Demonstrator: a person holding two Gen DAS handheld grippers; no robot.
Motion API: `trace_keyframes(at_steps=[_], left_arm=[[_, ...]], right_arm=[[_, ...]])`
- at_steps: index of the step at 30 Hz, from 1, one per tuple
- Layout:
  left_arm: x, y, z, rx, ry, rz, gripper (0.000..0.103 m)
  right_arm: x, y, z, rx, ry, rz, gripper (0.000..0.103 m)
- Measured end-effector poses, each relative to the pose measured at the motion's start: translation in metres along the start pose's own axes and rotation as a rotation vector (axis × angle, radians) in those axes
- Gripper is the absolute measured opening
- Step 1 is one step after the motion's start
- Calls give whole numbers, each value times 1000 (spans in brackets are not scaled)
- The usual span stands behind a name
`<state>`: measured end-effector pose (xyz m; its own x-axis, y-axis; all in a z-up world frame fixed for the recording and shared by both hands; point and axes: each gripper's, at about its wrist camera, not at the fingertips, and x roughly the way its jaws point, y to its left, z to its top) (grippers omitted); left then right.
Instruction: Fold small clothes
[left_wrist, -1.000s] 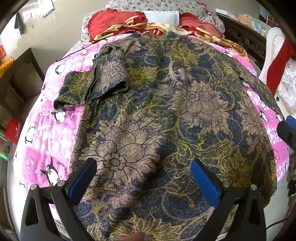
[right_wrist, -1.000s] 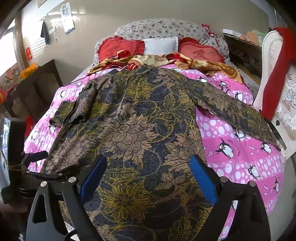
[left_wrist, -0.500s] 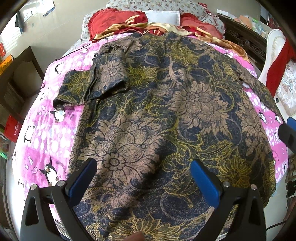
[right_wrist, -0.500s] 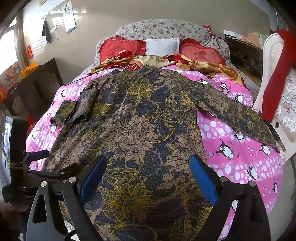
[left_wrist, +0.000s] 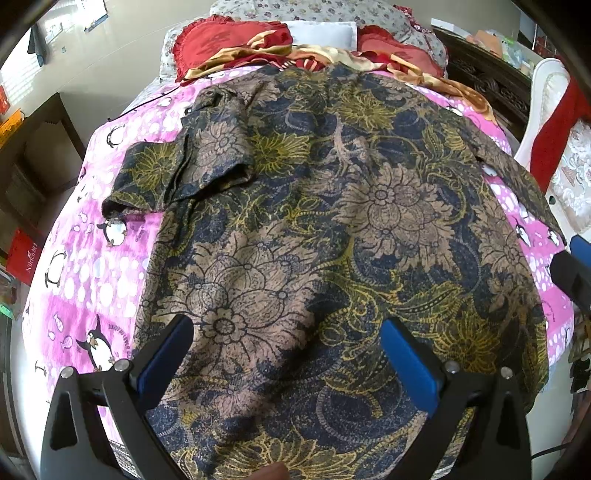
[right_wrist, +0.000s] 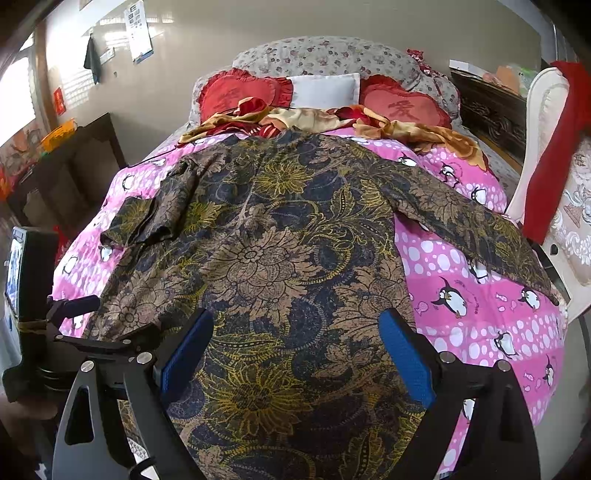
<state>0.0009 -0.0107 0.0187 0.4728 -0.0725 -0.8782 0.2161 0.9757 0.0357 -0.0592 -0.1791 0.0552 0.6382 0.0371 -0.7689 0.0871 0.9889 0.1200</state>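
Note:
A dark floral shirt (left_wrist: 325, 236) in navy, tan and yellow lies spread flat on a pink penguin-print bedspread (left_wrist: 92, 266). Its left sleeve (left_wrist: 177, 173) is bunched and folded over; its right sleeve (right_wrist: 476, 225) lies stretched out to the right. My left gripper (left_wrist: 288, 343) is open and empty, above the shirt's lower hem area. My right gripper (right_wrist: 295, 343) is open and empty, also above the lower shirt (right_wrist: 280, 258). The left gripper's body (right_wrist: 74, 332) shows at the left in the right wrist view, and the right gripper's finger (left_wrist: 576, 269) at the right edge in the left wrist view.
Red heart cushions (right_wrist: 240, 96), a white pillow (right_wrist: 325, 90) and a crumpled gold and red cloth (right_wrist: 332, 122) lie at the bed's head. A white chair with a red cloth (right_wrist: 554, 147) stands to the right. A dark wooden cabinet (right_wrist: 74, 170) stands to the left.
Both grippers have drifted slightly; the shirt and bedding have not moved. Both grippers stay open.

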Motion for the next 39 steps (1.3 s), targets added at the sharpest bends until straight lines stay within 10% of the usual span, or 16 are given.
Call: trace_keyframes(at_steps=[21, 39], left_arm=[[32, 10, 23, -9, -41, 9, 103], [93, 23, 32, -61, -137, -25, 103]], right_arm=[[21, 4, 15, -28, -18, -47, 83], [156, -14, 9, -11, 92, -113, 90]])
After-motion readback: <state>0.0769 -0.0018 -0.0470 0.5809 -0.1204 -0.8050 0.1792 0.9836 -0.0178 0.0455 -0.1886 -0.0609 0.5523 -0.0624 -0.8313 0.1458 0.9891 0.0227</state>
